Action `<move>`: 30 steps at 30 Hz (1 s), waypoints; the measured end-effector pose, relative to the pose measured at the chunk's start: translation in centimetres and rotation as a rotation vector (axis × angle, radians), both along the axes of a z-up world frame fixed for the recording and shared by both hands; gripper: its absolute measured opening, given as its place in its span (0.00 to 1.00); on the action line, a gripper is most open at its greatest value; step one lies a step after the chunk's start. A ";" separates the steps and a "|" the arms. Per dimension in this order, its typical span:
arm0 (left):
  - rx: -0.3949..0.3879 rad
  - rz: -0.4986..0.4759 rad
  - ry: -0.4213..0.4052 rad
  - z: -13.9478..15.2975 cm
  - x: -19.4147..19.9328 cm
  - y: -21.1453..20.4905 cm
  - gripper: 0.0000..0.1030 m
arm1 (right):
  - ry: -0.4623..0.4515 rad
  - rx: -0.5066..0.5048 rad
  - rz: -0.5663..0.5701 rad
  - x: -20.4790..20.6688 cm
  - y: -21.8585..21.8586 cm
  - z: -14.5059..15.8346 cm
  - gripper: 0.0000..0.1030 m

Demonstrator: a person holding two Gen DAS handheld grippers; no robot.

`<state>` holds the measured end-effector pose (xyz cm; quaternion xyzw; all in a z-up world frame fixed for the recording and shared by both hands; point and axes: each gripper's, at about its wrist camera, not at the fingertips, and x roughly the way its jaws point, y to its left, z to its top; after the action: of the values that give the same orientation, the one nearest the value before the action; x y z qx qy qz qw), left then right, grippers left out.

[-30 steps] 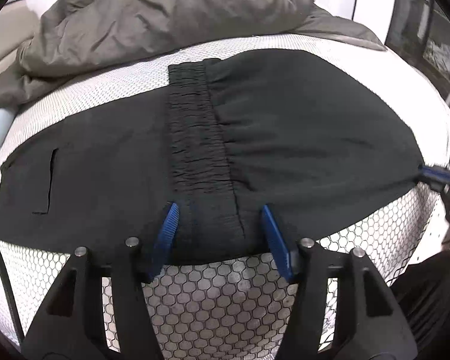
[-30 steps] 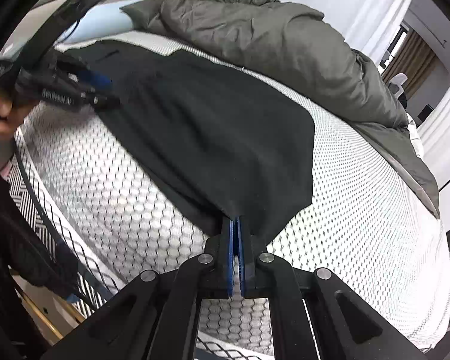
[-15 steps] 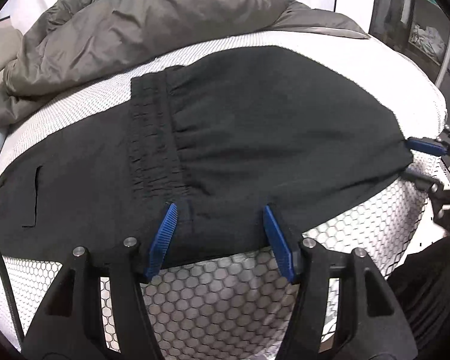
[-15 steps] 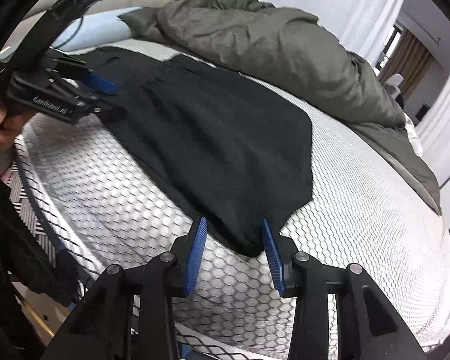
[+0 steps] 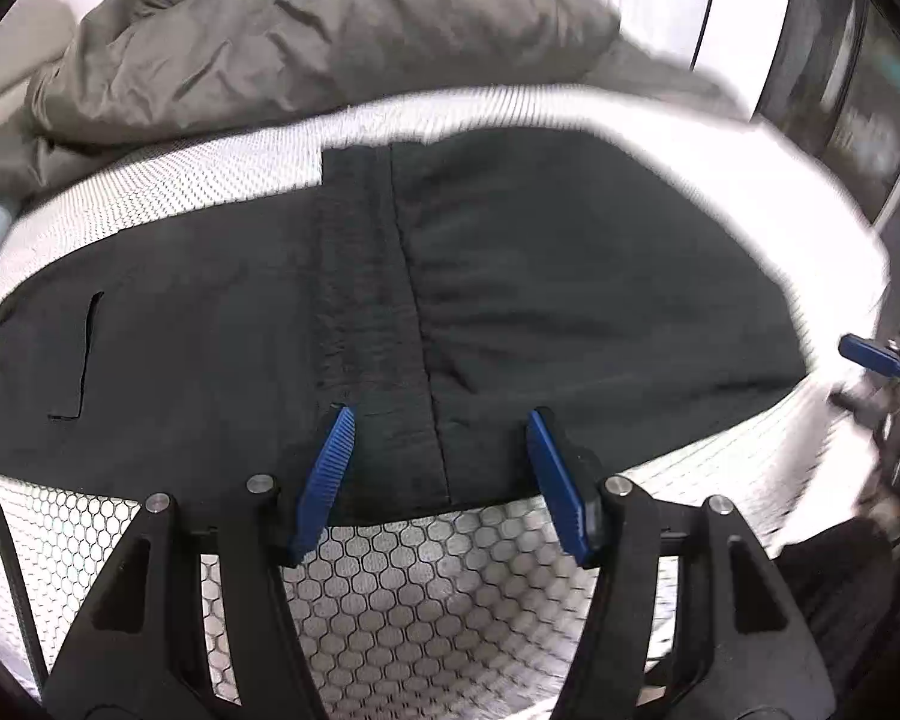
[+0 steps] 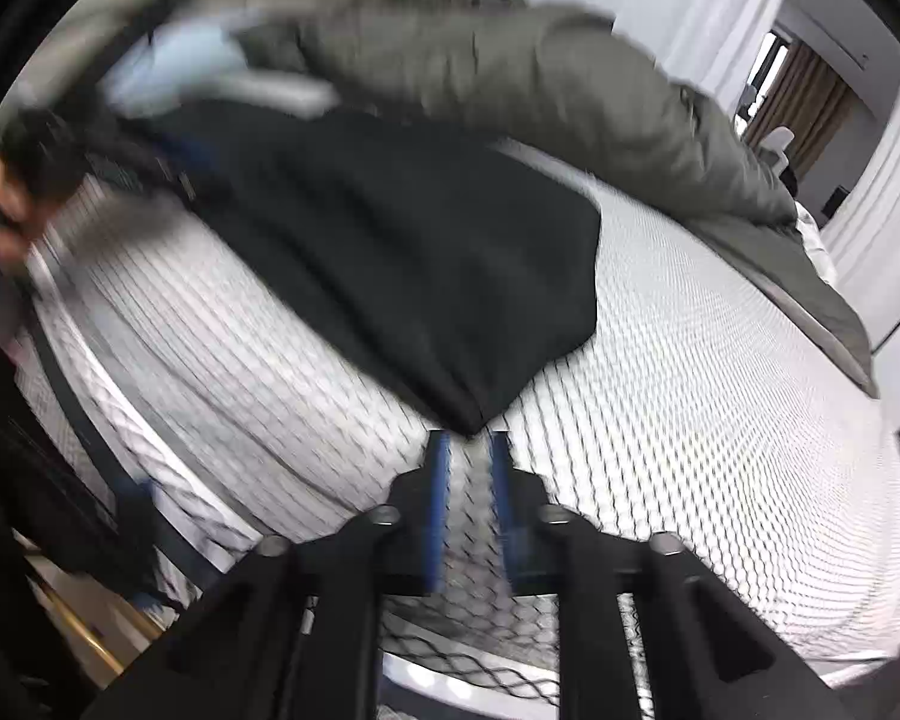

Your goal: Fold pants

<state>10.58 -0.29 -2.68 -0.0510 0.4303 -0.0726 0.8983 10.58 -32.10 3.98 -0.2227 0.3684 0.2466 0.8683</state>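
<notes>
The black pants (image 5: 510, 276) lie flat on the white honeycomb mattress (image 5: 426, 576), folded over so the elastic waistband (image 5: 366, 276) runs across the middle. My left gripper (image 5: 438, 420) is open, its blue pads either side of the waistband's near edge. In the right wrist view the pants (image 6: 402, 252) end in a corner just ahead of my right gripper (image 6: 468, 444), which is open with a narrow gap and holds nothing. The right gripper also shows at the left view's right edge (image 5: 870, 354).
A crumpled grey-green duvet (image 5: 306, 42) is heaped along the far side of the mattress (image 6: 720, 408). A light blue pillow (image 6: 192, 60) lies at the far left. The mattress front edge drops off near both grippers. White curtains hang behind.
My right gripper let go of the pants' corner, opened wide, then narrowed and drew back a little. My left gripper stayed open at the waistband edge and shifted slightly.
</notes>
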 end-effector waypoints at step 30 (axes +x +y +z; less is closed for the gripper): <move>-0.734 0.830 -0.070 -5.5 -4.4 23.6 0.78 | 0.126 0.216 -0.088 6.1 11.7 -3.6 0.89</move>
<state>6.15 23.34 -8.21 -0.5234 0.2904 0.1409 0.7886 16.66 -20.44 0.37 -0.0955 0.4029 0.2602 0.8723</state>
